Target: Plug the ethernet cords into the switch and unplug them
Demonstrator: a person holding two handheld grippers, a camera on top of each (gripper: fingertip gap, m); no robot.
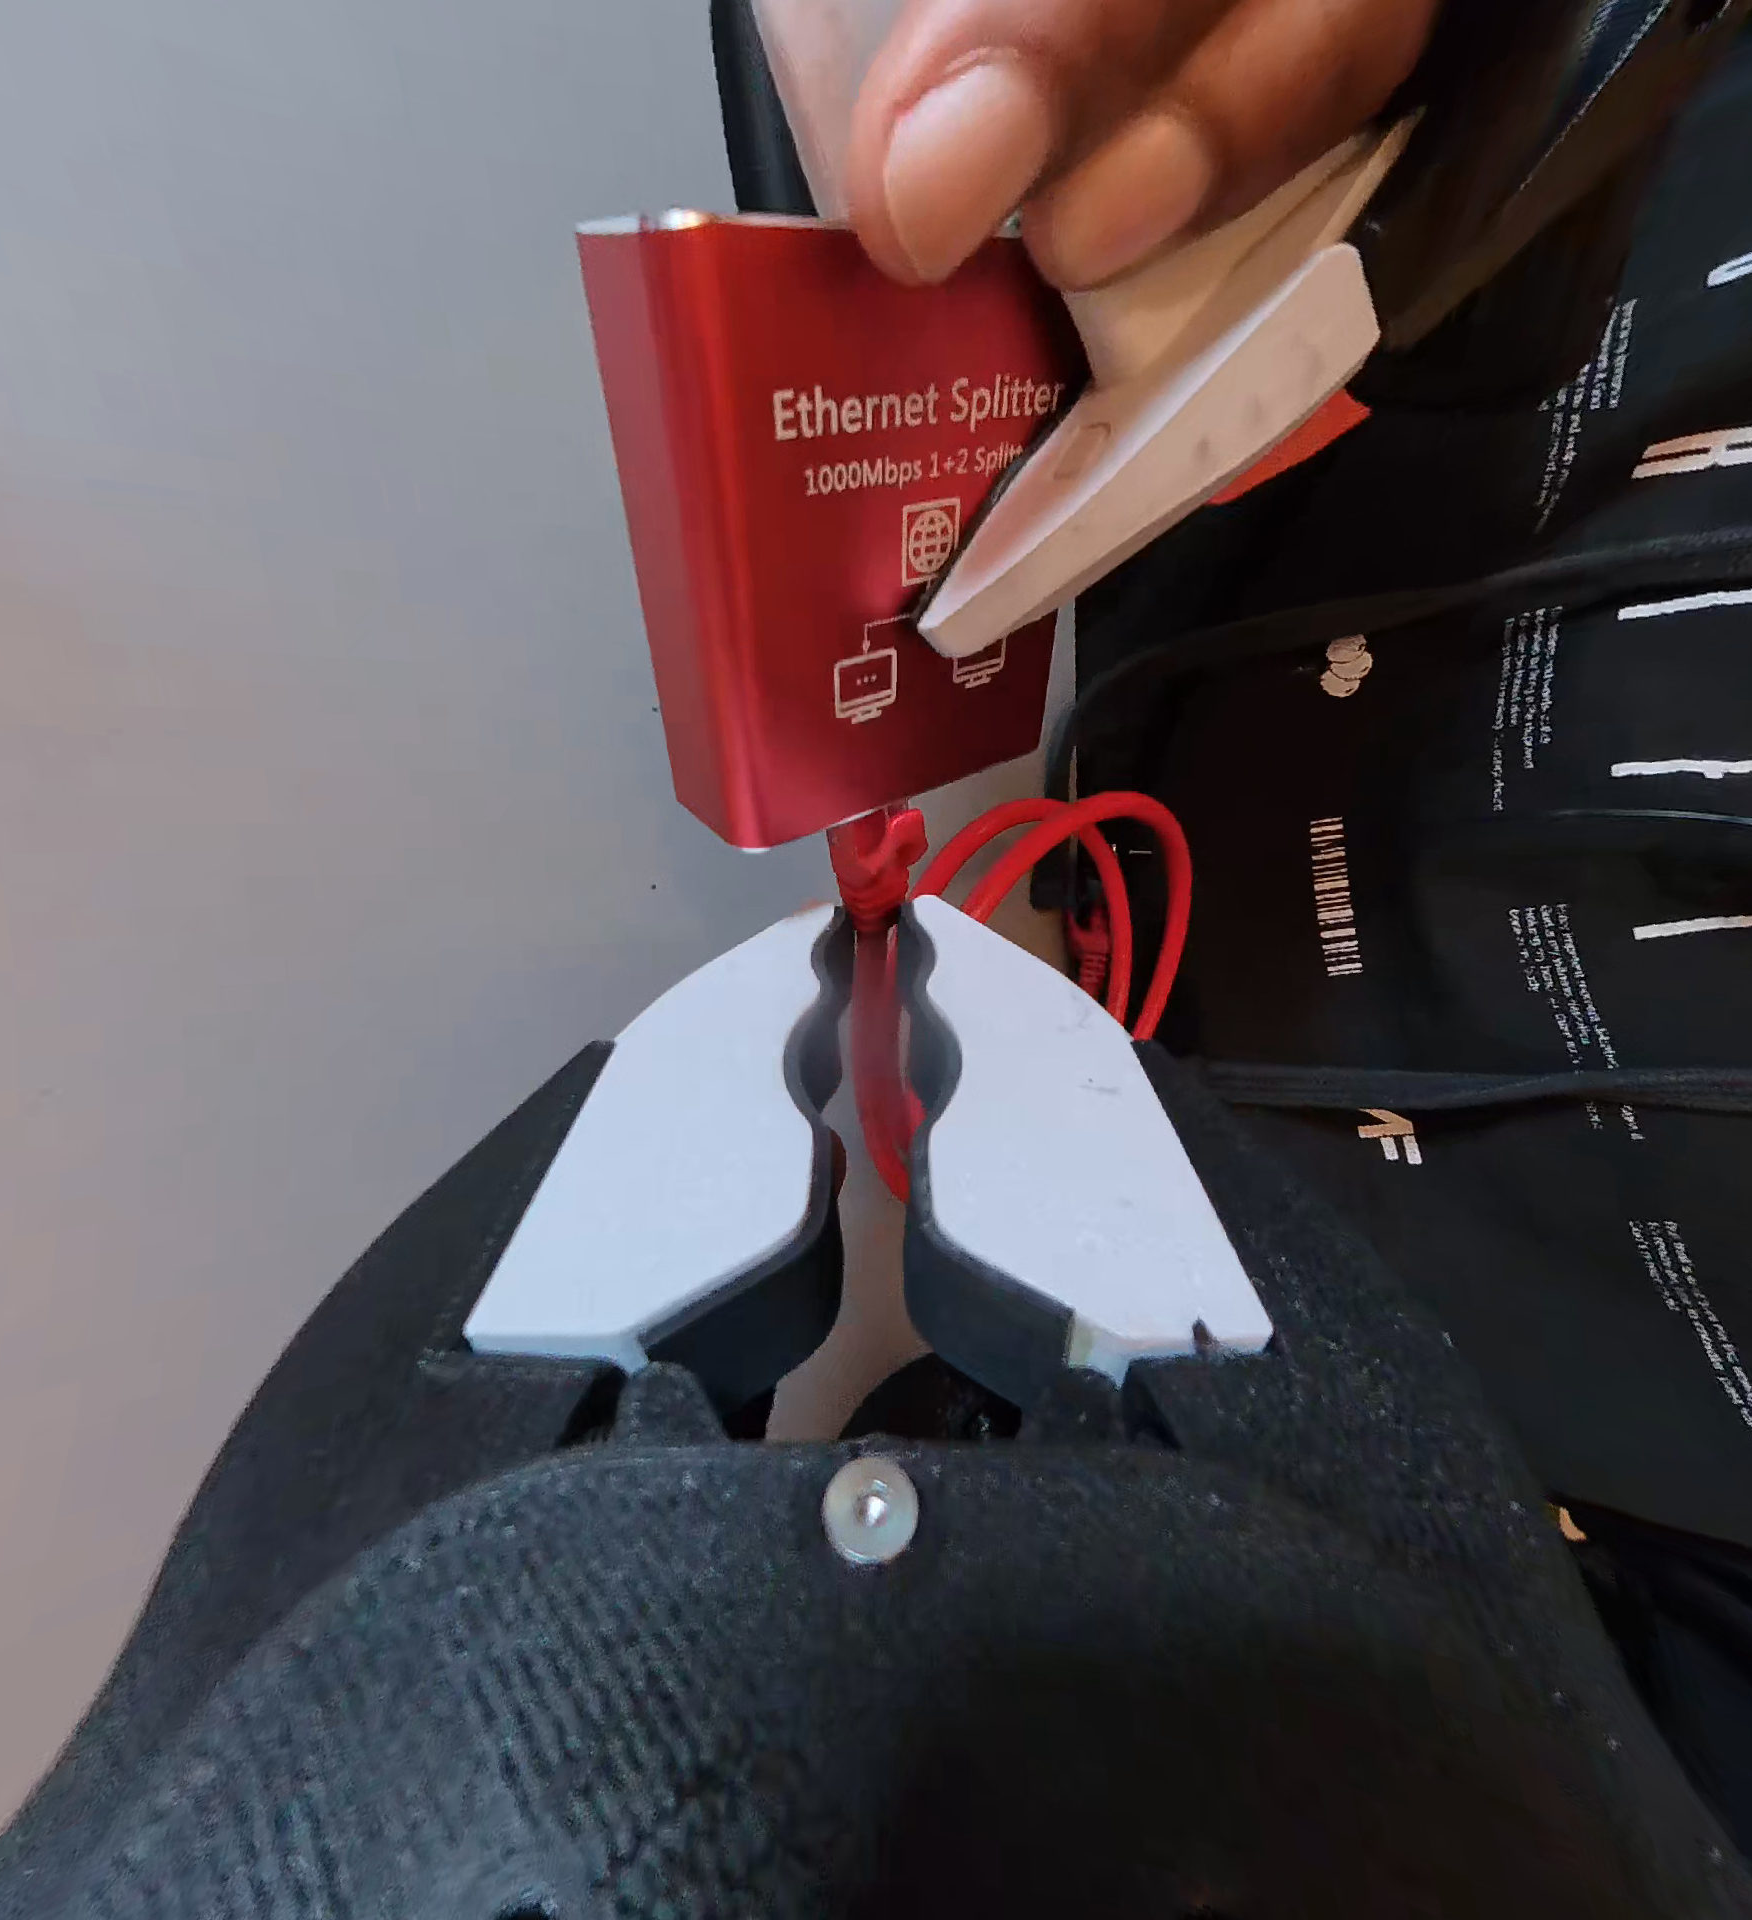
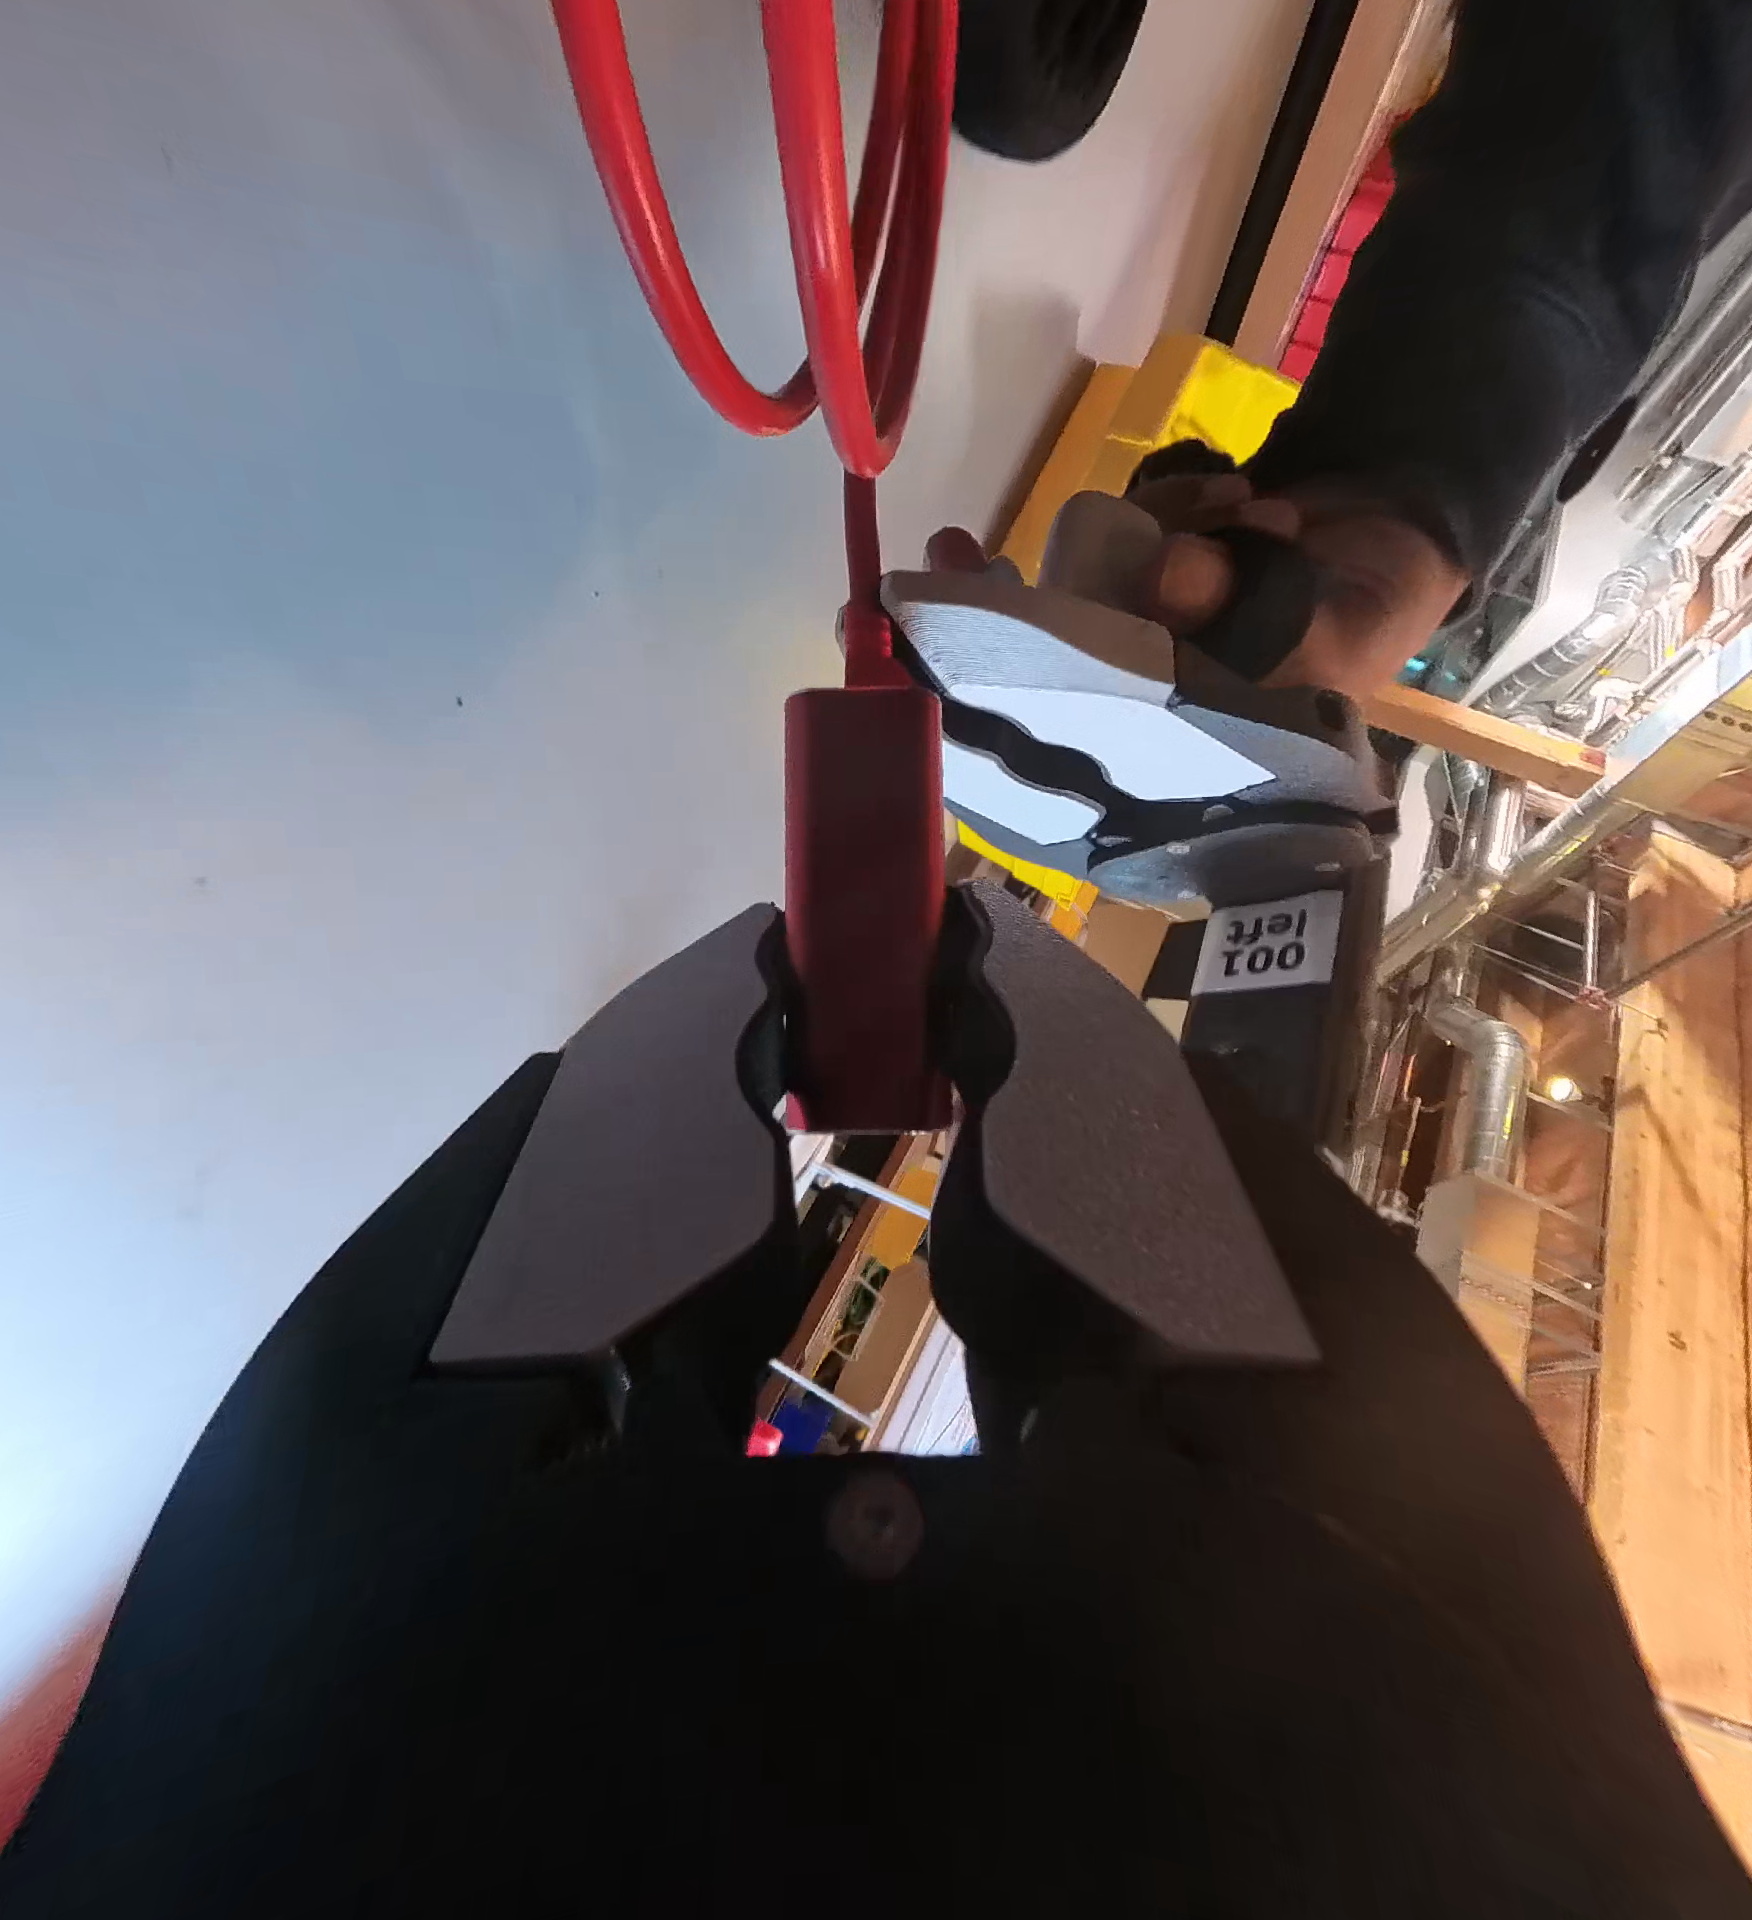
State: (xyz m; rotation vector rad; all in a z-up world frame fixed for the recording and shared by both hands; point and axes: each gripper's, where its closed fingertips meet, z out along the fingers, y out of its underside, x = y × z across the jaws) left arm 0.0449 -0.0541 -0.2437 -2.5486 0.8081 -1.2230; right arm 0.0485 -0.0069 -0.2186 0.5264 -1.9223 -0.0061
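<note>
The red switch (image 1: 810, 520) is held up in the air. My right gripper (image 2: 867, 925) is shut on its body (image 2: 861, 831); one of its white fingers (image 1: 1142, 468) lies across the printed face in the left wrist view. A red ethernet cord (image 1: 877, 1060) is plugged into the switch's lower end by its red plug (image 1: 877, 852). My left gripper (image 1: 872, 920) is shut on the cord just behind the plug. The left gripper (image 2: 898, 649) also shows in the right wrist view, at the cord beyond the switch. The cord's slack hangs in loops (image 2: 810, 208).
A person's hand (image 1: 1007, 135) is at the switch's top end, beside a black printed garment (image 1: 1474, 831). A plain pale wall (image 1: 280, 520) fills the left. In the right wrist view, wooden shelving (image 2: 1682, 1247), yellow objects (image 2: 1194, 405) and metal ducts (image 2: 1495, 1081) lie to the right. The grippers' ends are close to 6 cm from one another.
</note>
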